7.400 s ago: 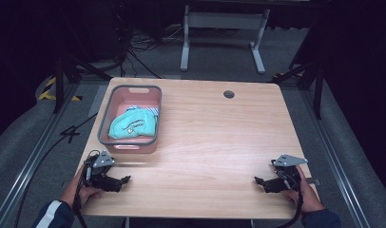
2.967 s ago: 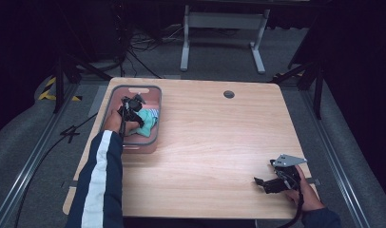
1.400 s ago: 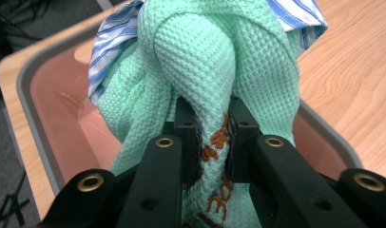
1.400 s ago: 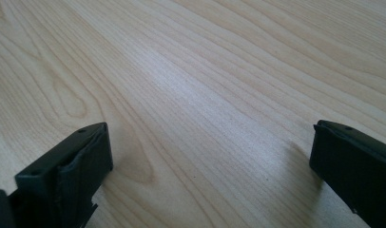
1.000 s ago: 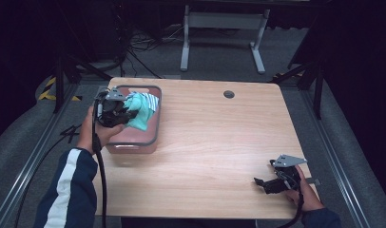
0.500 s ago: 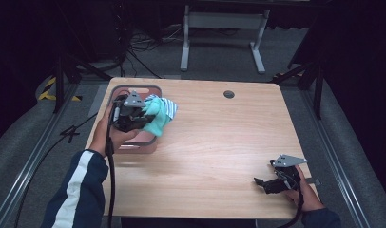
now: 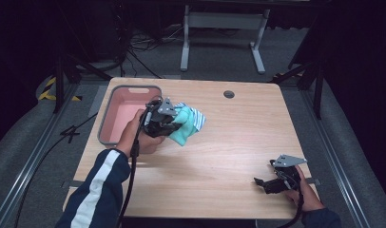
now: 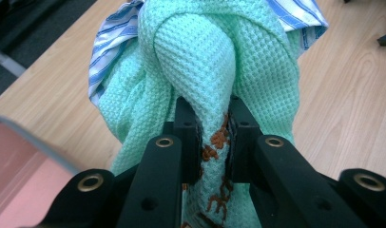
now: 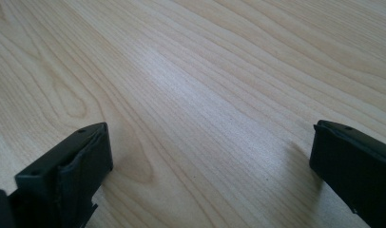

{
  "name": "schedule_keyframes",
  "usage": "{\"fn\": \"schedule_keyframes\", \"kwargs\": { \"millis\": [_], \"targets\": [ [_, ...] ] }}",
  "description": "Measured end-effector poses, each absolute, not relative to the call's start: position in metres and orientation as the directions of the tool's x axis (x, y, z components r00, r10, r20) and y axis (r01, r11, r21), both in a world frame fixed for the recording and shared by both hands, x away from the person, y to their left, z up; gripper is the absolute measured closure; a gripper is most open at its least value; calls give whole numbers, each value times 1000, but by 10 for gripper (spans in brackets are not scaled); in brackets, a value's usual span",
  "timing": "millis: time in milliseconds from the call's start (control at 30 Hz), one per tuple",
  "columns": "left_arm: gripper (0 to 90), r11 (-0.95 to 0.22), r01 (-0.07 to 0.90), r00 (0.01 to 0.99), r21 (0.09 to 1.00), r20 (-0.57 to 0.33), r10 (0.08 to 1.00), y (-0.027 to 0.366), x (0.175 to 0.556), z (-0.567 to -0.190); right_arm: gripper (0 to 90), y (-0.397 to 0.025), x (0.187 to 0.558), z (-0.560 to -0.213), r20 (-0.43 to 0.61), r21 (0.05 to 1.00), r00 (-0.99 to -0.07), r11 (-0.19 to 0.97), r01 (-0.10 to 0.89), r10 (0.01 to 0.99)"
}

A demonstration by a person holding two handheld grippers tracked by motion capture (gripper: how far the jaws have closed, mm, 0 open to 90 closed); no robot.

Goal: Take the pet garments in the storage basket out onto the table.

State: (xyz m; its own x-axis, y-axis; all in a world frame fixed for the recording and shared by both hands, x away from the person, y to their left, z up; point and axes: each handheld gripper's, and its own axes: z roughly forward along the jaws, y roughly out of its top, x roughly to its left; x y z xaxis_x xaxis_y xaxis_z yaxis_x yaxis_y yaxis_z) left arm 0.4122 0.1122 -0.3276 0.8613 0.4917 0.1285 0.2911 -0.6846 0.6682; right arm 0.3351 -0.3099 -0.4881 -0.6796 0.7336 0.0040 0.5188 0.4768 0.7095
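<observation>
While the left claw (image 7: 174,124) is clamping a mint-green cloth bundle (image 7: 187,124) beside the pink bin (image 7: 124,114), it is holding it above the surface (image 7: 238,137). Right claw (image 7: 263,183) is resting low near the front edge, jaws standing wide apart.

We see a light wood table (image 7: 238,142) at frame center with a round grommet hole (image 7: 228,94) near its far edge. Grey carpet floor (image 7: 24,156) surrounds it; a grey metal stand (image 7: 219,21) sits upper center, and the room is dark.
</observation>
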Motion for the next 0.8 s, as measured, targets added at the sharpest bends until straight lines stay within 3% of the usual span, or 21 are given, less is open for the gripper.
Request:
{"fn": "schedule_keyframes", "kwargs": {
  "millis": [367, 800],
  "targets": [
    [783, -733, 283, 903, 618, 85, 420, 71, 421, -361, 6, -310, 335, -488, 4, 710, -680, 477, 519, 733],
    [781, -759, 335, 907, 559, 28, 420, 38, 434, -409, 6, -310, 335, -488, 4, 710, -680, 477, 519, 733]
  ]
}}
